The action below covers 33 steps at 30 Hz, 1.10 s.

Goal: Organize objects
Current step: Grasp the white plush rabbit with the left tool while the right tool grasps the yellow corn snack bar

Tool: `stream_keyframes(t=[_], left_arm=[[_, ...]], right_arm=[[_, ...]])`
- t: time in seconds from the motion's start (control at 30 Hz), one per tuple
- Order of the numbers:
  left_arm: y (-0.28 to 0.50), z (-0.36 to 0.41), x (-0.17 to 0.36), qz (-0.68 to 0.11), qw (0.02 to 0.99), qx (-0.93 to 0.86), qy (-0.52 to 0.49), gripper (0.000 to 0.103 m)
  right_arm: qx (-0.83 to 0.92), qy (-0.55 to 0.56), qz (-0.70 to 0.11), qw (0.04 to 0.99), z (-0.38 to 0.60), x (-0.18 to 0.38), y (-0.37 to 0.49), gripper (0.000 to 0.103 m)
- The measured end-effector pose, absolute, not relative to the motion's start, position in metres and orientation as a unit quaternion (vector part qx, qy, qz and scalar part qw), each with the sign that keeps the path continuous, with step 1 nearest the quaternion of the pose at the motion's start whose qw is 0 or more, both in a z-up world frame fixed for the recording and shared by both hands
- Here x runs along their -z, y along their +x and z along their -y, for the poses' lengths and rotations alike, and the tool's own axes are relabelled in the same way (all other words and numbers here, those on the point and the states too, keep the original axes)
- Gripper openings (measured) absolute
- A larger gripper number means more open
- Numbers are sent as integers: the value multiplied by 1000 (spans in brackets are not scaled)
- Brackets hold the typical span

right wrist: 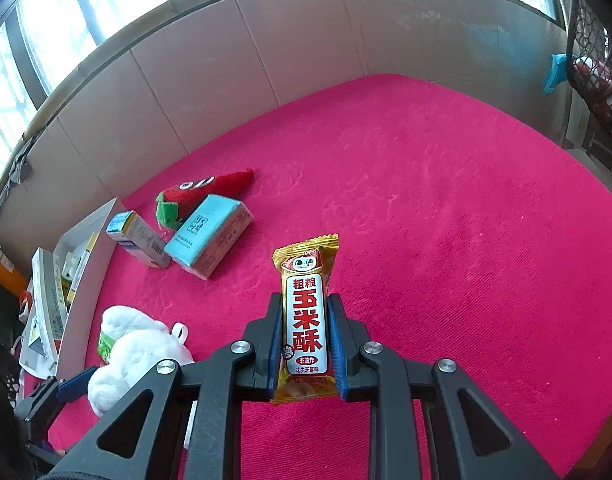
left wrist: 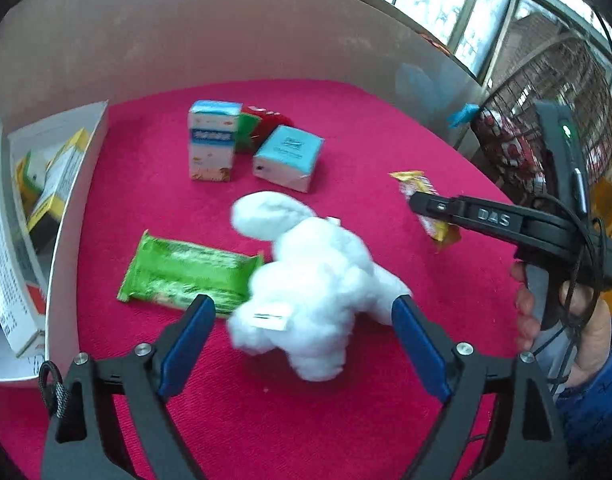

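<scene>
The left hand-held gripper (left wrist: 304, 322) stands spread wide, its blue pads on either side of the white plush toy (left wrist: 306, 280) without pressing it, so the toy lies loose on the pink cloth (left wrist: 365, 128). The toy is soft and lumpy: if the jaws shut from here they may catch only fluff at its near end and it could slip out on the lift, or be dragged against the green snack pack (left wrist: 186, 270) that touches it at nine o'clock.

The right hand-held gripper (right wrist: 304, 344) is pinching a yellow snack bar (right wrist: 306, 316) upright between its pads. The wrapper is slick and held by its edges only, so a quick swing toward the white box (left wrist: 58, 200) could let it slide or twist free.

From the left gripper, the toy sits dead ahead between the fingertips. The box, already holding some cartons, lies at about ten o'clock. The tall blue carton (left wrist: 212, 140), the square blue box (left wrist: 288, 158) and the red plush (left wrist: 266, 118) cluster at twelve o'clock, well beyond the toy. The right gripper and its bar show at two o'clock.
</scene>
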State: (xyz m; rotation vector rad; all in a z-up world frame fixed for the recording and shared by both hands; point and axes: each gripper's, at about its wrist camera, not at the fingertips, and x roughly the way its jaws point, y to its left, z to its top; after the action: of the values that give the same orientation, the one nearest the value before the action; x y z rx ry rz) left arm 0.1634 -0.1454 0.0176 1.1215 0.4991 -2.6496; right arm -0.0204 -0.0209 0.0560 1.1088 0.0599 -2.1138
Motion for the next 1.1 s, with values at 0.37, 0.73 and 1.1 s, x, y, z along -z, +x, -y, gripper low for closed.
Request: stream_keyframes(t=[0.37, 0.73, 1.1], left_arm=[[137, 144, -13, -159, 95, 898, 400, 89], [141, 129, -6, -112, 112, 901, 403, 52], [168, 118, -49, -100, 121, 931, 330, 52]], right_arm=[[818, 434, -22, 376, 19, -57, -19, 22], [816, 433, -21, 383, 18, -58, -17, 22], [837, 377, 2, 397, 7, -99, -5, 22]])
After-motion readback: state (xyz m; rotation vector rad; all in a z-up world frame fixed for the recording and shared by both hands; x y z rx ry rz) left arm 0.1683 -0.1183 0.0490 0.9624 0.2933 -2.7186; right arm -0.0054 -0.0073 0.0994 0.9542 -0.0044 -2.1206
